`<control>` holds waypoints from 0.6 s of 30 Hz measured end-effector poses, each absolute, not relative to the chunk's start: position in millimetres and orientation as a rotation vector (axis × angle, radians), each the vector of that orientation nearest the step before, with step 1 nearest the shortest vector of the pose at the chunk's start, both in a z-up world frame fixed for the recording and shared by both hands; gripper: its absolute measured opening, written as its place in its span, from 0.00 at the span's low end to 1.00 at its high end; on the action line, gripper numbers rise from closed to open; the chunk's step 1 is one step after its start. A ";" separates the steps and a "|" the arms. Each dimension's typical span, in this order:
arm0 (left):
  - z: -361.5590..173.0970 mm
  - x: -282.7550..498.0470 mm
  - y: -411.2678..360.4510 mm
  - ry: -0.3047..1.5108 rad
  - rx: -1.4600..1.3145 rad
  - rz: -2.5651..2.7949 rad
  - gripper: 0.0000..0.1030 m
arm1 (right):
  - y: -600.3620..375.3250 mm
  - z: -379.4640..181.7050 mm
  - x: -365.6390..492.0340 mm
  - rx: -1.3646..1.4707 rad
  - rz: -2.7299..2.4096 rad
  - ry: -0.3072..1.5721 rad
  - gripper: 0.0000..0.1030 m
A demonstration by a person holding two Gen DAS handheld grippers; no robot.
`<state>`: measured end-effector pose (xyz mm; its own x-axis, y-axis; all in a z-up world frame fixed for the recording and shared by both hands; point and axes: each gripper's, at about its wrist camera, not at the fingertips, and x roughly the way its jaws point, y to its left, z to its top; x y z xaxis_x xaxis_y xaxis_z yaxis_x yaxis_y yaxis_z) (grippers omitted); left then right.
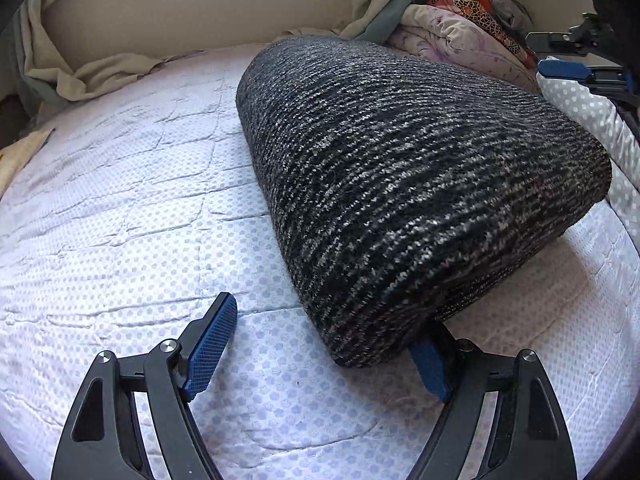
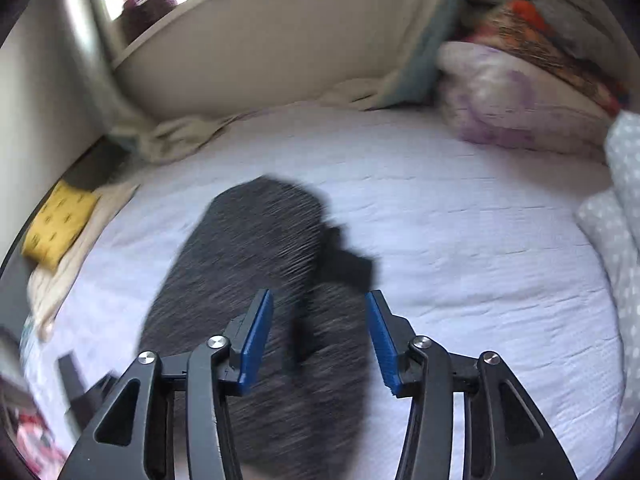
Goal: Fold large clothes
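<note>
Folded knit sweater on the bed

I see the sweater (image 1: 400,184), a thick black-and-grey marled knit folded into a rounded oblong, lying on the quilted white bed (image 1: 120,200), long axis running from near me toward the pillows. My left gripper (image 1: 320,352) gapes around its near corner; my right gripper (image 2: 318,340) hangs open, empty. No lettering is visible.

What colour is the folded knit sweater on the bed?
The sweater is black flecked with grey and white, clearest in the left wrist view.
</note>
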<state>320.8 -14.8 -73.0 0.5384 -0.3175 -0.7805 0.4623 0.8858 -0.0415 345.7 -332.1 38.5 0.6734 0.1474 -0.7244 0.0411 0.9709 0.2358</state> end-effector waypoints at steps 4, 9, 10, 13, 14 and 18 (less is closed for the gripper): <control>-73.5 323.2 -15.0 0.896 0.172 -0.462 0.83 | -284.1 26.8 342.0 0.208 0.159 0.873 0.34; -73.8 324.6 -17.4 0.904 0.173 -0.461 0.84 | -265.8 -12.7 347.5 0.154 0.139 1.007 0.21; -73.8 324.9 -18.0 0.903 0.175 -0.461 0.84 | -266.0 -16.9 345.3 0.147 0.130 1.019 0.17; -74.9 326.4 -18.9 0.906 0.171 -0.459 0.84 | -267.5 -31.6 339.4 0.126 0.086 1.071 0.12; -75.2 327.0 -19.0 0.909 0.167 -0.458 0.84 | -267.6 -38.8 335.6 0.121 0.069 1.093 0.12; -70.3 317.9 -16.9 0.915 0.151 -0.454 0.82 | -259.2 -57.4 331.1 0.091 0.040 1.097 0.12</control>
<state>317.9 -16.9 -70.3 0.5231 -0.3144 -0.7922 0.4410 0.8952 -0.0641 331.1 -259.2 -57.4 0.4564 0.0772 -0.8864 0.0131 0.9955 0.0934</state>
